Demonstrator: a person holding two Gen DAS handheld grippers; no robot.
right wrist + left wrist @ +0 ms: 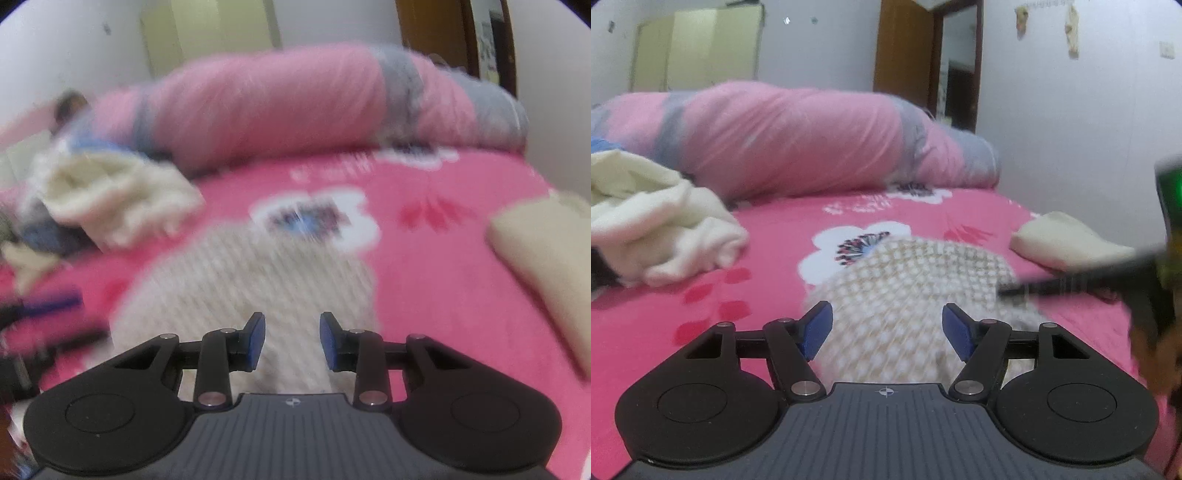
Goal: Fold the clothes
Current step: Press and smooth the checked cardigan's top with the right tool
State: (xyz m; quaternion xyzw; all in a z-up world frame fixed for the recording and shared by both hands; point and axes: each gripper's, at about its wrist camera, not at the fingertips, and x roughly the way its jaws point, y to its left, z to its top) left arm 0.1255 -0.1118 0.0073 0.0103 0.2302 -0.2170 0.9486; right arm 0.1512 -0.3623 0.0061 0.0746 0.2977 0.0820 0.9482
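Observation:
A beige garment with a white check pattern [905,288] [240,280] lies flat on the pink flowered bed sheet [768,236]. My left gripper [886,328] hovers over its near end, blue pads wide apart and nothing between them. My right gripper [292,339] is above the same garment, its pads apart with only cloth showing beyond the gap. In the left wrist view the right gripper shows as a blurred black shape [1071,284] at the garment's right edge. In the right wrist view the left gripper is a dark blur [44,306] at the far left.
A rumpled pile of cream clothes [665,221] [110,192] sits at the left of the bed. A folded cream piece [1063,240] [546,251] lies at the right. A rolled pink and grey duvet [798,140] runs across the back. Behind it are a wall, a wardrobe [698,48] and a brown door [905,48].

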